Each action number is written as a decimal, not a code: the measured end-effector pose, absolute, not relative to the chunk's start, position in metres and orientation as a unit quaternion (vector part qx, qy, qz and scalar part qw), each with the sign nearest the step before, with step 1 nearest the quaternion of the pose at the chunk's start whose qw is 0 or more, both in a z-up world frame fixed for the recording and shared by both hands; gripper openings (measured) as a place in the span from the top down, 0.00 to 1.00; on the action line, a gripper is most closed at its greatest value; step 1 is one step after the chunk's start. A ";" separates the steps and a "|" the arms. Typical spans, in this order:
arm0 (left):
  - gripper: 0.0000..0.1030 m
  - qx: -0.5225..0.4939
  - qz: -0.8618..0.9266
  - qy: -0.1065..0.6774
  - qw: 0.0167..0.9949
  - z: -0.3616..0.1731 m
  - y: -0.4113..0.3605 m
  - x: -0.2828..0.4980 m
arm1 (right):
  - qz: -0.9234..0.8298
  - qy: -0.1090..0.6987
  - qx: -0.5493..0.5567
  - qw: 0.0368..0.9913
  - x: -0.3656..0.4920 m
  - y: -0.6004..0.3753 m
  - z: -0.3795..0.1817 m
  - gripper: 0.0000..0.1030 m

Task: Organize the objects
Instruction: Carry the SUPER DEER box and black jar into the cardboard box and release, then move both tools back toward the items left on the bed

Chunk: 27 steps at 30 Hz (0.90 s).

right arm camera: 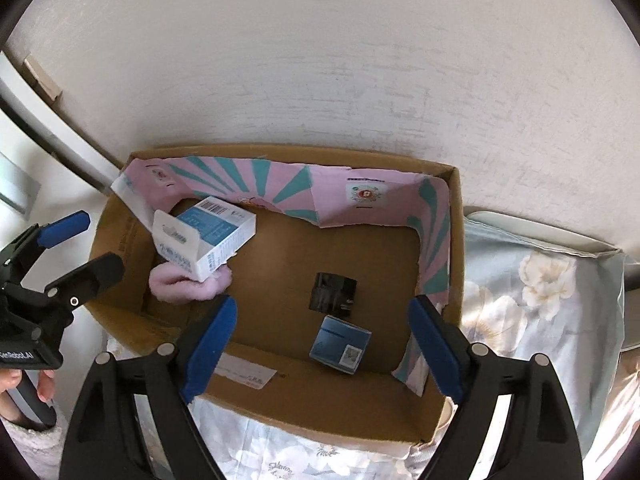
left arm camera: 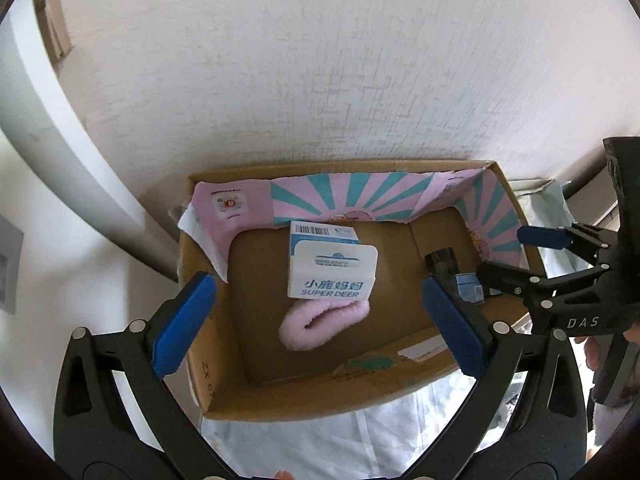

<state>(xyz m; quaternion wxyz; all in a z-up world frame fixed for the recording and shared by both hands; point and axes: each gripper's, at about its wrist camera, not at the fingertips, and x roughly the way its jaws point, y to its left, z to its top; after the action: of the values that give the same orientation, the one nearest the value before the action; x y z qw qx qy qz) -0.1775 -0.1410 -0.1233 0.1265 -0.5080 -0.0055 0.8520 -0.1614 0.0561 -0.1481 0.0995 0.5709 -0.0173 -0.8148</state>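
I'm looking down into an open cardboard box (left arm camera: 224, 396) that's sitting on a floral sheet (right arm camera: 532, 292) right up against a white wall (left arm camera: 320, 60).

Starting on the left: my left gripper (left arm camera: 320, 320) is hovering over the near edge of the box with its blue pads spread wide, released, nothing between them. From the right wrist camera I'm seeing that same gripper poking in at the left edge, and its jaws are standing apart there too.

Just past it, a fluffy pink sock (left arm camera: 320, 324) is lying on the box floor, and the white-and-blue SUPER DEER carton (left arm camera: 330, 268) is leaning tilted with its lower end resting on the sock. Behind them a pink and teal striped paper liner (left arm camera: 352, 196) is running along the back wall and around both side walls.

Moving toward the middle-right, a small black object (right arm camera: 332, 290) is sitting on the bare cardboard, too dark for me to say what it is. Just in front of it, a small blue box (right arm camera: 340, 344) with a QR code is lying near the front wall, close to the black thing but I can't tell if they're touching.

On the far right, my right gripper (right arm camera: 320, 348) is hanging above those two items, also wide open and gripping nothing.
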 end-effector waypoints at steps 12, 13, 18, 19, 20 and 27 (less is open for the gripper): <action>0.00 -0.503 0.856 -0.022 0.121 -0.112 -0.137 -0.160 | -0.816 0.016 0.569 0.101 -0.154 0.047 -0.143 0.17; 0.00 -0.501 0.858 -0.022 0.116 -0.110 -0.136 -0.155 | -0.818 0.017 0.565 0.103 -0.152 0.048 -0.140 0.17; 0.00 -0.497 0.861 -0.042 0.103 -0.095 -0.135 -0.131 | -0.823 0.024 0.555 0.117 -0.140 0.054 -0.121 0.17; 0.00 -0.495 0.862 -0.045 0.100 -0.091 -0.134 -0.126 | -0.825 0.028 0.552 0.118 -0.137 0.056 -0.116 0.17; 0.00 -0.493 0.863 -0.046 0.098 -0.088 -0.133 -0.123 | -0.826 0.031 0.549 0.120 -0.135 0.058 -0.112 0.17; 0.00 -0.455 0.885 -0.053 0.089 -0.055 -0.116 -0.092 | -0.832 0.050 0.537 0.131 -0.115 0.079 -0.085 0.17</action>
<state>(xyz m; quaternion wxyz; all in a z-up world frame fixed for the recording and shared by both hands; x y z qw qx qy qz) -0.0917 -0.1160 -0.0545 0.0885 -0.4548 -0.0531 0.8846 -0.1150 0.0788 -0.0852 0.1315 0.5368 0.0496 -0.8319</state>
